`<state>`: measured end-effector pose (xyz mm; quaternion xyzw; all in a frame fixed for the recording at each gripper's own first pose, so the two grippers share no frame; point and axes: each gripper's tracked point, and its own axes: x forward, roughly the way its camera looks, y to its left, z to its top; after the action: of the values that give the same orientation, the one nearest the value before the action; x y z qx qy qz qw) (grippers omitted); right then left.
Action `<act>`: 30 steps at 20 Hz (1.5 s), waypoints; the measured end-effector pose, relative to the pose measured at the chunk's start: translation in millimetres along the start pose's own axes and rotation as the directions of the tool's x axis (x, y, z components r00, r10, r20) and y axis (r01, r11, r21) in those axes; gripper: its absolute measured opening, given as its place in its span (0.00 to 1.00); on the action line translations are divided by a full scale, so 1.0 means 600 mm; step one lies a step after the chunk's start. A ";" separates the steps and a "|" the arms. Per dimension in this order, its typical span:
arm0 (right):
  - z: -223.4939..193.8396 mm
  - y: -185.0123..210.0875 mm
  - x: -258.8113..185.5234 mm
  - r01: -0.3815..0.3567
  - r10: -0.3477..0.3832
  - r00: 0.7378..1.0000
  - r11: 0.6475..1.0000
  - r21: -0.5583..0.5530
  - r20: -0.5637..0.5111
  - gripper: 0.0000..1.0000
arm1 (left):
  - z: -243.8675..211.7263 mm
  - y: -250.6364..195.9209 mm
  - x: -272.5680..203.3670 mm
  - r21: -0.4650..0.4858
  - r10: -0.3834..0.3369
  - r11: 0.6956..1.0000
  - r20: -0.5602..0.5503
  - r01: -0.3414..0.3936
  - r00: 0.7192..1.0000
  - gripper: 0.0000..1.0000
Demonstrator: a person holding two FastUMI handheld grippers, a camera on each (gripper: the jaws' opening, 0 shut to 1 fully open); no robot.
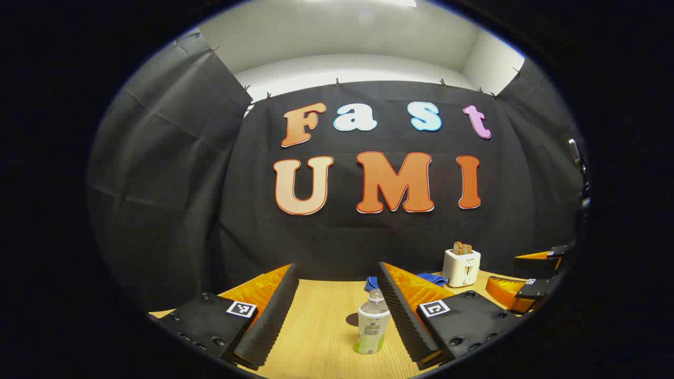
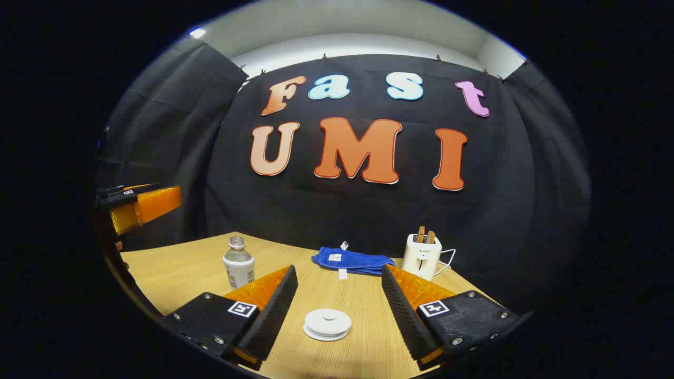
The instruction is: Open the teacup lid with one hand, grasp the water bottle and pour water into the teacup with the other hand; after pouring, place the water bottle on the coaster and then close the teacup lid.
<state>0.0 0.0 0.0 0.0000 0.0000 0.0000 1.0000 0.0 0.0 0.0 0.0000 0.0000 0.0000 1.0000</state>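
A clear water bottle (image 1: 372, 322) with a pale label stands upright on the wooden table (image 1: 316, 337). It sits between the fingers of my open left gripper (image 1: 337, 267), close to the right finger, and nothing touches it. Just behind the bottle a small dark round coaster (image 1: 350, 319) peeks out. In the right gripper view a low white teacup (image 2: 327, 322) with its lid on sits between the spread fingers of my open right gripper (image 2: 338, 269), untouched. The bottle (image 2: 238, 263) stands to the far left there.
A blue cloth (image 2: 350, 259) lies at the back of the table (image 2: 174, 268) and a white toaster (image 2: 423, 255) with toast stands to its right. The left gripper (image 2: 139, 208) hovers at the left edge. The right gripper (image 1: 526, 276) shows at the far right beside the toaster (image 1: 461, 266).
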 end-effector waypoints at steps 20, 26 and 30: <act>-0.040 -0.021 0.025 0.024 -0.024 0.999 1.000 -0.003 -0.022 0.96 | 0.031 -0.007 -0.014 0.046 -0.021 0.999 0.069 0.018 0.997 0.96; -0.104 0.019 0.072 -0.037 0.035 0.995 0.999 -0.021 -0.089 0.96 | 0.053 -0.002 -0.016 0.055 -0.024 0.998 0.138 0.016 0.990 0.95; -0.166 0.037 0.105 -0.061 0.057 0.984 0.998 -0.019 -0.170 0.92 | 0.059 0.003 -0.006 0.053 -0.023 0.999 0.181 0.014 0.983 0.96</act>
<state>63.2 22.4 -99.7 -0.0123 0.0850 0.0296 0.9959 -3.4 2.0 35.4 0.0255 -0.0911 -0.0094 0.9955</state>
